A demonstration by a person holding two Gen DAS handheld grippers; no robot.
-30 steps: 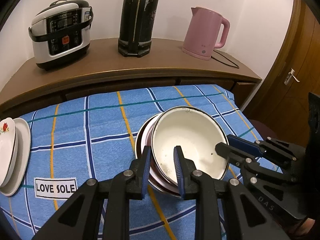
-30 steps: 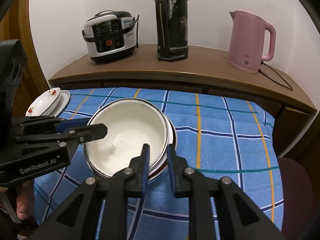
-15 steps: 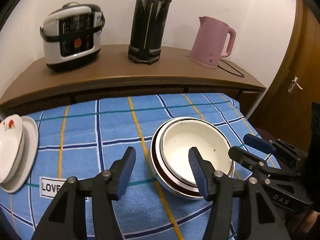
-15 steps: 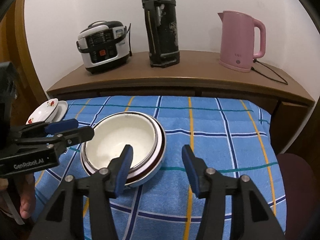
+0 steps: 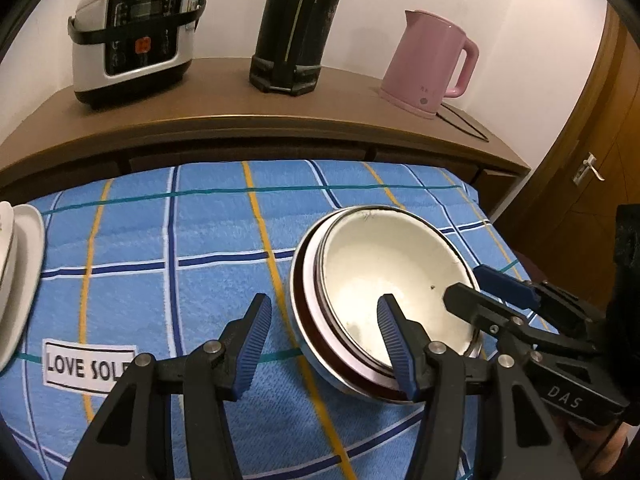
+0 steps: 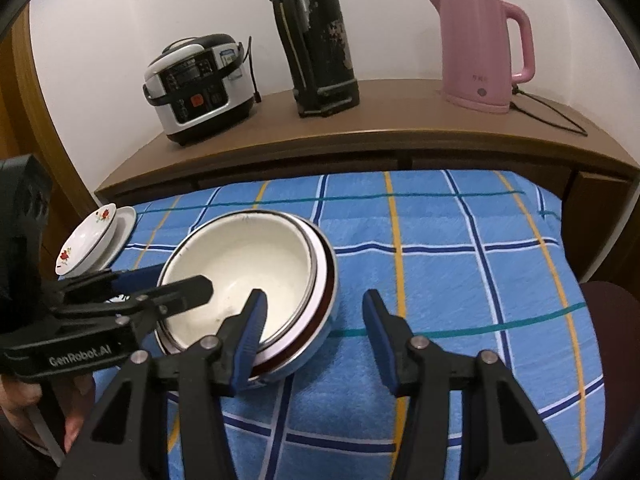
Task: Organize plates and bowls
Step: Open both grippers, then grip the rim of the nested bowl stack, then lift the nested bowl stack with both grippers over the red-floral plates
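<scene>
A stack of nested bowls [image 5: 380, 280] [image 6: 240, 264], white inside with brown-banded rims, rests on the blue checked cloth [image 5: 160, 280]. My left gripper [image 5: 324, 340] [image 6: 176, 280] is open astride the stack's left rim, one finger inside the top bowl and one outside, and neither pad presses. My right gripper [image 6: 314, 332] [image 5: 466, 282] straddles the opposite rim the same way. Its jaws are closing, but the pads stand clear of the bowl wall. A flowered white dish [image 6: 88, 240] lies on a white plate [image 6: 124, 220] [image 5: 28, 264] at the cloth's left edge.
Behind the table a wooden sideboard [image 5: 224, 116] carries a rice cooker [image 5: 136, 36], a black thermos [image 5: 296, 24] and a pink kettle [image 5: 432, 60] with its cord. A door [image 5: 592, 168] stands at the right. A hand [image 6: 24, 404] holds the left gripper. The cloth bears a "LOVE SOLE" label [image 5: 88, 364].
Both grippers were shut on the top bowl's rim a second ago and have opened off it. The bowl now sits nested in the stack. Both grippers have sunk slightly.
</scene>
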